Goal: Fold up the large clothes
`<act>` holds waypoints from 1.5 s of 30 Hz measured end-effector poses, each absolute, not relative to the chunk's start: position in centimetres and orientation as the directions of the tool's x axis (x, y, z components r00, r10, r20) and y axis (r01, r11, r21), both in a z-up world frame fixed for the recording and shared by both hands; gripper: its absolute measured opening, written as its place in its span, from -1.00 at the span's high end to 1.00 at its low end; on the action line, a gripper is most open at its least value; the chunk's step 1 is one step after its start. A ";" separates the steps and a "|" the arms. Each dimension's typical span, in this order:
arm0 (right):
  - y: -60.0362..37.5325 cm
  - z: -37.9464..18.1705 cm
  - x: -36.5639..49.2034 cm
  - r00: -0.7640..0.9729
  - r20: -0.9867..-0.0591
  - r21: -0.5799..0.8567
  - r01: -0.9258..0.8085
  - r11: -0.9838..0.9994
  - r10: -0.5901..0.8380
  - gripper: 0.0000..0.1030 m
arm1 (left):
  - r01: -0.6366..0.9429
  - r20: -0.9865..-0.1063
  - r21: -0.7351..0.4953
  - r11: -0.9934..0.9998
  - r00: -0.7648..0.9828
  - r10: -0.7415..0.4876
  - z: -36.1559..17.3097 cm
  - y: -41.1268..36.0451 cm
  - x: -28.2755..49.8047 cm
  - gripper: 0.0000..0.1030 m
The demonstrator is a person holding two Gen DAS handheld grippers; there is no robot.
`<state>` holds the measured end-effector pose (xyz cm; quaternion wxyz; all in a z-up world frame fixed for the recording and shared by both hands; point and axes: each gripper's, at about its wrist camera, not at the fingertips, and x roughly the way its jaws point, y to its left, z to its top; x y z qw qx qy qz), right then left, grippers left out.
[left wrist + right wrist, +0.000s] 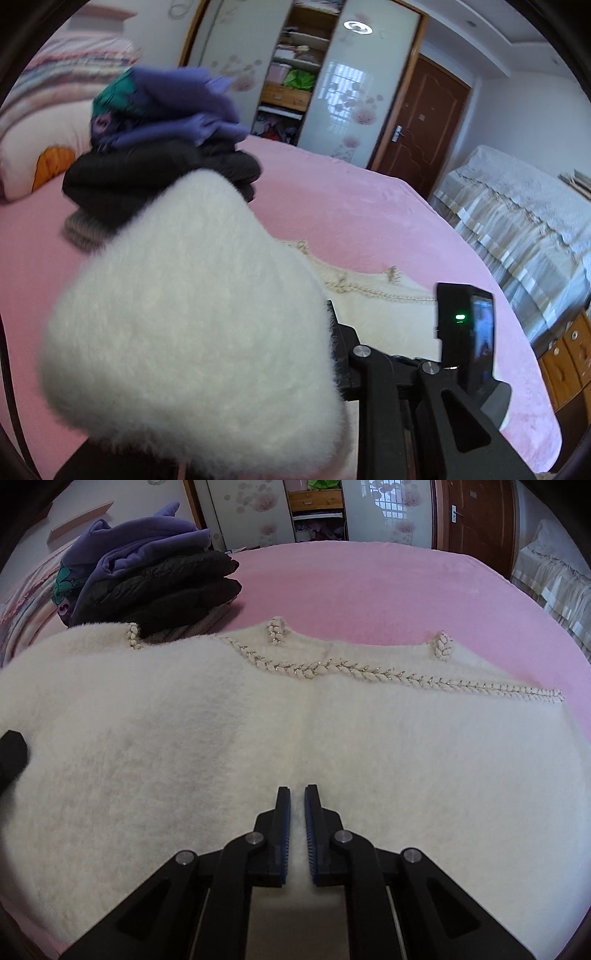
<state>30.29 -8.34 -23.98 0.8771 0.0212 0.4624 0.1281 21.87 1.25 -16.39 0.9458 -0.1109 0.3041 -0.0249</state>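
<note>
Fold step in hand: left tongs (334, 332) grasp the sweater (295, 738) edge, lifted; right tongs (297, 827) pinch its middle. Next, judged: carry the edge across.

My fluffy white sweater (295, 738) lies spread flat on the pink bed, braided trim along its neckline; one part is lifted up.

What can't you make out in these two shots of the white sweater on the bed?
- Left wrist view: the left gripper's fingertips, buried under the lifted white sweater.
- Left wrist view: the clothes stack, motion-blurred.
- Right wrist view: the sweater's near hem, hidden behind the right gripper.
</note>
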 end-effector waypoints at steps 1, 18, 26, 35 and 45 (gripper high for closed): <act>-8.6 -24.0 30.3 0.537 -0.802 0.176 -0.204 0.963 0.260 0.84 | -0.005 -0.563 -0.204 0.979 0.818 -0.113 -15.9 0.2 22.0 0.60; -29.6 -20.2 22.2 0.621 -0.704 0.443 0.004 0.896 0.345 0.93 | 0.225 -0.592 0.028 0.974 0.789 -0.165 -14.4 -20.0 24.2 0.61; -36.2 -22.7 16.8 0.588 -0.774 0.379 0.135 0.916 0.234 0.93 | 0.364 -0.642 0.353 0.862 0.764 -0.060 -23.4 -28.6 20.8 0.56; -37.3 -20.0 17.0 0.609 -0.743 0.423 0.105 0.900 0.278 0.78 | 0.475 -0.698 0.217 0.853 0.686 -0.205 -21.7 -27.7 19.0 -0.18; -35.8 -13.4 16.7 0.652 -0.652 0.499 -0.017 0.866 0.388 -0.13 | 0.385 -0.692 -0.003 0.923 0.665 -0.280 -15.5 -17.8 15.8 -0.31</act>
